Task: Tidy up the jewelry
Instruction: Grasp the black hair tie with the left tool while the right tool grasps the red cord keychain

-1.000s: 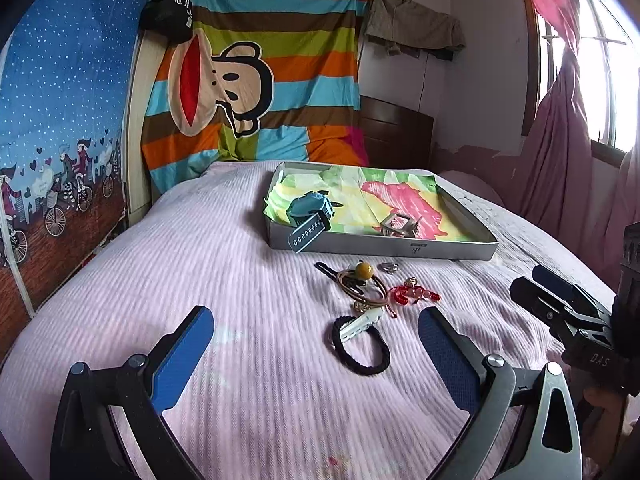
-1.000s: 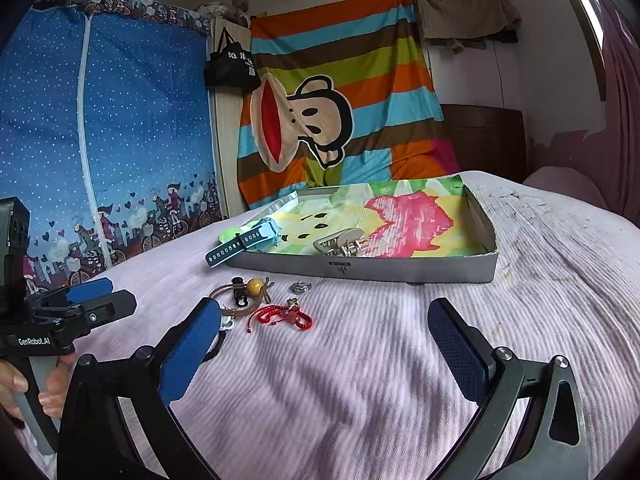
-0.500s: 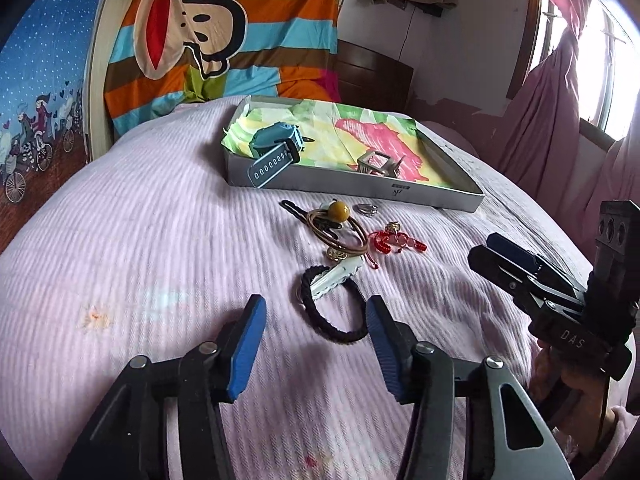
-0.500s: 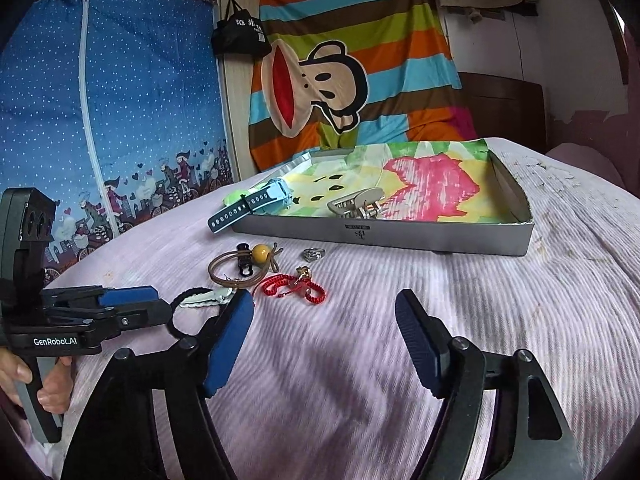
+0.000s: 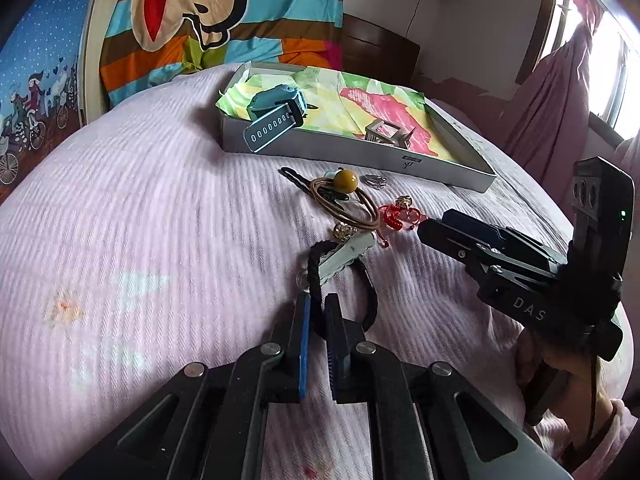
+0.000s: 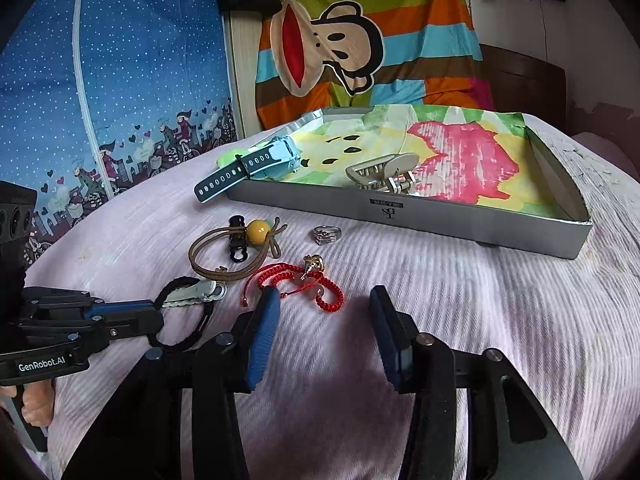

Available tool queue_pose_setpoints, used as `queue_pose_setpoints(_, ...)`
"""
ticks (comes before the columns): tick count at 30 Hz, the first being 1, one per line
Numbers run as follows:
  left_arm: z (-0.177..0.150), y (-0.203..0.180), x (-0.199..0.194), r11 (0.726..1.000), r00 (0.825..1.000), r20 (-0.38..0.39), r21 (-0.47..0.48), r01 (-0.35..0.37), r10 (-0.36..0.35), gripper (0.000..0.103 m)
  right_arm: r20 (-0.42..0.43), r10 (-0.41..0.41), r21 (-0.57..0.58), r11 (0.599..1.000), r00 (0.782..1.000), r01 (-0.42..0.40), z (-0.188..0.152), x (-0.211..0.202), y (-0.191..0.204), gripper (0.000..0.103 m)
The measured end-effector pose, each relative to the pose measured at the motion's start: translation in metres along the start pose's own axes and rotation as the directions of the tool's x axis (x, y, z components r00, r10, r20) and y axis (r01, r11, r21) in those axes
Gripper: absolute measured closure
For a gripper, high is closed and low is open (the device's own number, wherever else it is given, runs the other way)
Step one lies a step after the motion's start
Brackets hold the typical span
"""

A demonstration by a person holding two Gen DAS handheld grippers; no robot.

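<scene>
L gripper (image 5: 317, 312) is low on the pink ribbed bedspread (image 5: 140, 240), fingers nearly together w/ the near arc of the black elastic hair tie (image 5: 370, 280) pinched btwn them. A pale grey-green hair clip (image 5: 347, 254) lies across the tie's far side, just past the fingertips. R gripper (image 6: 324, 320) rests on the bed w/ fingers at medium spread, nothing btwn them; the red braided cord bracelet (image 6: 304, 286) lies right at the left finger's tip, partly ahead of the gap. Beyond it: gold stud earring (image 6: 314, 262), silver ring (image 6: 326, 234), brown cord loop w/ yellow bead (image 6: 256, 232). Grey shallow cardboard box (image 6: 440, 224) sits further back, holding a blue strap watch (image 6: 260, 160) (strap hangs over the rim) and a metal claw clip (image 6: 384, 174).
</scene>
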State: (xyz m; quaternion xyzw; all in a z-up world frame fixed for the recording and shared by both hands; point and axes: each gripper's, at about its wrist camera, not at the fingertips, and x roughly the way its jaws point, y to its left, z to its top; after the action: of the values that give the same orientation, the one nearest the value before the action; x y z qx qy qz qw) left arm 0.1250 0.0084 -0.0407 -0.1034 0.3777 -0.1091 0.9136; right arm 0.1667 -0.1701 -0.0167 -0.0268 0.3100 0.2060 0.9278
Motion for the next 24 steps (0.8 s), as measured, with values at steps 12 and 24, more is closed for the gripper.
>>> queue_pose_setpoints(12, -0.002, 0.000, -0.016, 0.999, 0.995, 0.095, -0.002, 0.037, -0.037, 0.098, 0.026, 0.037, 0.056, 0.998, 0.999, -0.038, -0.009, -0.009, -0.009, 0.096)
queue_pose_setpoints(24, 0.005, -0.007, -0.045, 0.996, 0.973, 0.212, 0.013, 0.087, -0.088, 0.098, 0.133, 0.085, 0.036, 0.995, 0.987, -0.091, -0.009, -0.038, -0.006, 0.097)
